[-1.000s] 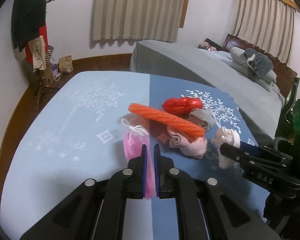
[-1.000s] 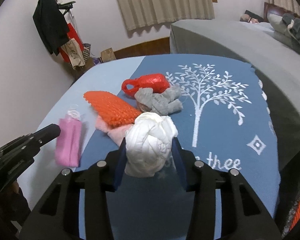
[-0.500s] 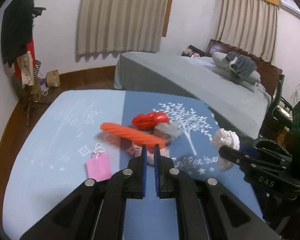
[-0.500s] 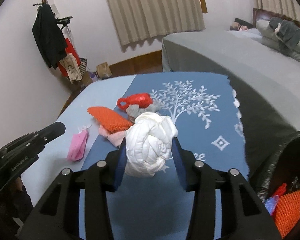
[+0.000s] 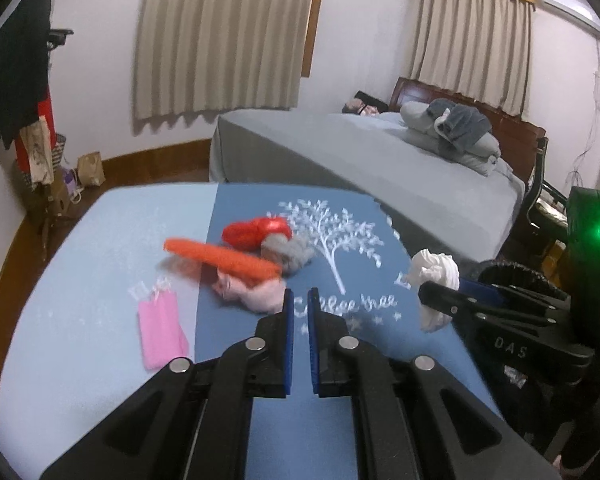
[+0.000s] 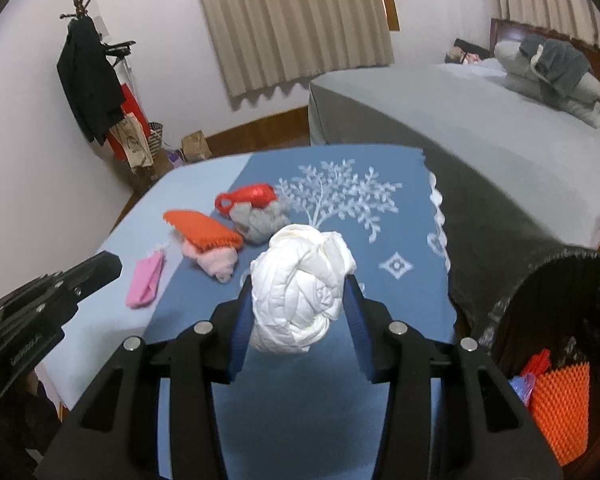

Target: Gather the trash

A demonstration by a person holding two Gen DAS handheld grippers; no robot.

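My right gripper (image 6: 300,292) is shut on a white crumpled plastic wad (image 6: 300,276), held above the blue tablecloth (image 6: 380,232). In the left wrist view the same wad (image 5: 436,268) sits in the right gripper (image 5: 440,300) at the right. My left gripper (image 5: 300,300) is shut with nothing in it, above the table's near part. On the cloth lie a red bag (image 5: 256,232), an orange foam net (image 5: 220,258), a grey wad (image 5: 288,254), a pale pink wad (image 5: 256,296) and a pink pouch (image 5: 160,328).
A black bin (image 6: 540,276) stands at the table's right side, with an orange net (image 6: 560,404) inside. A grey bed (image 6: 480,128) lies behind the table. A coat rack (image 6: 88,80) with bags stands at the left wall.
Both grippers have drawn back and up from the pile, the right one still carrying the white wad. The black bin has come into the right wrist view.
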